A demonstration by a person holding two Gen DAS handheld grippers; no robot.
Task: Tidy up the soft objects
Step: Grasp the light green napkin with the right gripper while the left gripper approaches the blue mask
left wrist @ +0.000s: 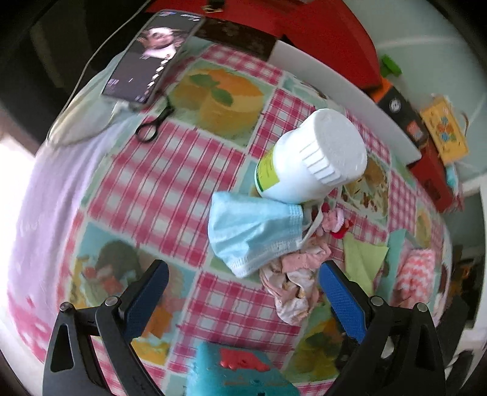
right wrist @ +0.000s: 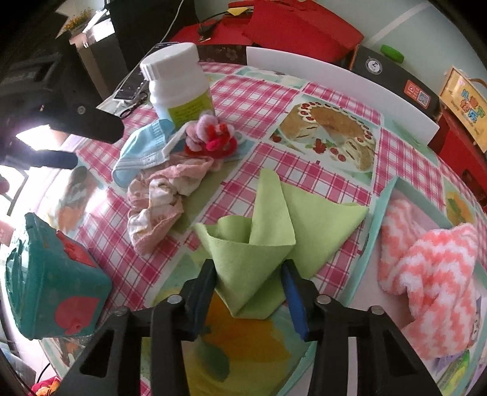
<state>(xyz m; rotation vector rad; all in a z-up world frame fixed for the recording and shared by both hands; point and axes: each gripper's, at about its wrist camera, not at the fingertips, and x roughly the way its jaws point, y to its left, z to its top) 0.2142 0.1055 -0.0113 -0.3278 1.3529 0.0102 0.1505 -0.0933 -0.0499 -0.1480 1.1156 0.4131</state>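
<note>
The right gripper (right wrist: 248, 280) pinches a folded lime-green felt cloth (right wrist: 261, 240) between its blue pads; the left gripper (left wrist: 243, 274) hangs spread and empty above a pale blue face mask (left wrist: 252, 231). Both lie on a round table's pink-checked, cake-printed oilcloth (right wrist: 252, 97), with red boxes (right wrist: 292, 27) behind.

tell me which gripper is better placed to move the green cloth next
Right. The right gripper has its pads pinching a raised fold of the green cloth; the left gripper is open over the blue mask.
</note>
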